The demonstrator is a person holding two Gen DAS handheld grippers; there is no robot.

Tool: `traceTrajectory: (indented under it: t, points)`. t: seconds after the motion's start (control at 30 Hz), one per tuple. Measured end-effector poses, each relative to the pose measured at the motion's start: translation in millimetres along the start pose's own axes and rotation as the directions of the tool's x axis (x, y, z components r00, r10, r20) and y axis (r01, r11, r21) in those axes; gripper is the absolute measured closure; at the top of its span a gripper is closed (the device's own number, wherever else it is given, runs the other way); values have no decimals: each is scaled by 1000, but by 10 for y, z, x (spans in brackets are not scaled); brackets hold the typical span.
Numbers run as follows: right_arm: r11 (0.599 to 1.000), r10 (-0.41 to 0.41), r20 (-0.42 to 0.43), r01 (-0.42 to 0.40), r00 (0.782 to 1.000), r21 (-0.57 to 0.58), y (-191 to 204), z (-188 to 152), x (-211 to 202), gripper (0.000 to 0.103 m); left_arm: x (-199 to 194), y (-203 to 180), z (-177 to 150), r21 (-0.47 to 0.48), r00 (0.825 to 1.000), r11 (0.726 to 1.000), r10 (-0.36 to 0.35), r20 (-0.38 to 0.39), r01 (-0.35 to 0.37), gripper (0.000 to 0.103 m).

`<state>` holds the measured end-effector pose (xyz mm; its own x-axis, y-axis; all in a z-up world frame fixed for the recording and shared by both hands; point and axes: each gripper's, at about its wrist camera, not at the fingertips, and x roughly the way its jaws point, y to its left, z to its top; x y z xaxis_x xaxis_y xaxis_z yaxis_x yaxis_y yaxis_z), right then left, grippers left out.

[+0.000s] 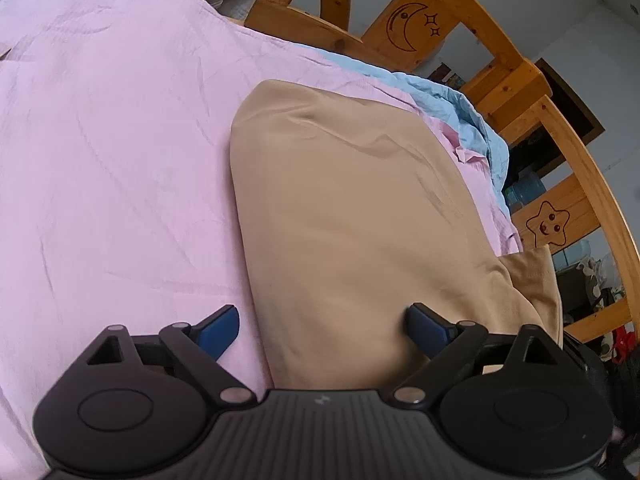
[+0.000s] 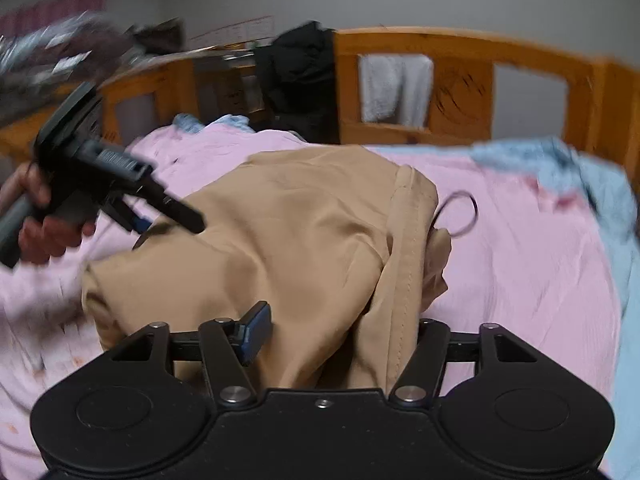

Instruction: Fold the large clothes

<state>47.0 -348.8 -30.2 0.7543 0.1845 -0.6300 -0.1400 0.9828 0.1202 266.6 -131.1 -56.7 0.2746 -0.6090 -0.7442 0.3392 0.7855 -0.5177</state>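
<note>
Tan, smooth-woven fabric, a large folded garment [image 1: 352,216], lies on a pink crinkled bedsheet [image 1: 112,168] spread over a bed, near the side where a pale blue sheet [image 1: 460,108] bunches along the edge. An orange-stained pine bed rail [image 1: 516,76], branded with a crescent moon and a smiling star, curves round that side.

In the left wrist view, the left tongs [image 1: 324,328] stand wide open just above the near edge of the garment: one blue-padded finger [image 1: 218,330] hangs over the pink sheet, the other over the tan cloth, with nothing pinched between them.

In the right wrist view, blurred, the right tongs [image 2: 336,332] are parted too. A raised ridge of the tan garment, seam and stitching showing, rises between the fingers; the left blue pad [image 2: 256,330] stands clear of the cloth, while the other finger is hidden behind the fold, so contact there cannot be told. Across the garment a person's hand [image 2: 38,220] holds the black handle of the left tool over the cloth's far corner. A thin dark cord loop [image 2: 460,212] lies on the pink sheet just beside the garment. A white towel [image 2: 396,88] hangs on the wooden headboard, next to dark clothing [image 2: 300,76].
</note>
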Motion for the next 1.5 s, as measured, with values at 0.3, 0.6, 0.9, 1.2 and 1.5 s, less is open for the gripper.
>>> traceTrajectory:
  t: [0.3, 0.6, 0.9, 1.2, 1.5]
  points:
    - [834, 162, -33, -119, 986, 539, -782, -175, 177, 30, 73, 35, 85, -17, 1000, 1000, -2, 7, 2, 2]
    - [866, 140, -22, -112, 990, 488, -691, -206, 194, 36, 172, -130, 109, -56, 1000, 998, 29, -1, -29, 13]
    - [885, 99, -22, -78, 995, 459, -650, -199, 185, 54, 134, -373, 71, 10, 991, 991, 130, 20, -130, 15]
    - [849, 147, -37, -108, 988, 517, -714, -226, 245, 49, 227, -300, 66, -2, 994, 994, 107, -15, -107, 8]
    - [877, 116, -46, -81, 992, 474, -619, -201, 236, 54, 204, -390, 35, 38, 990, 990, 138, 5, -138, 14]
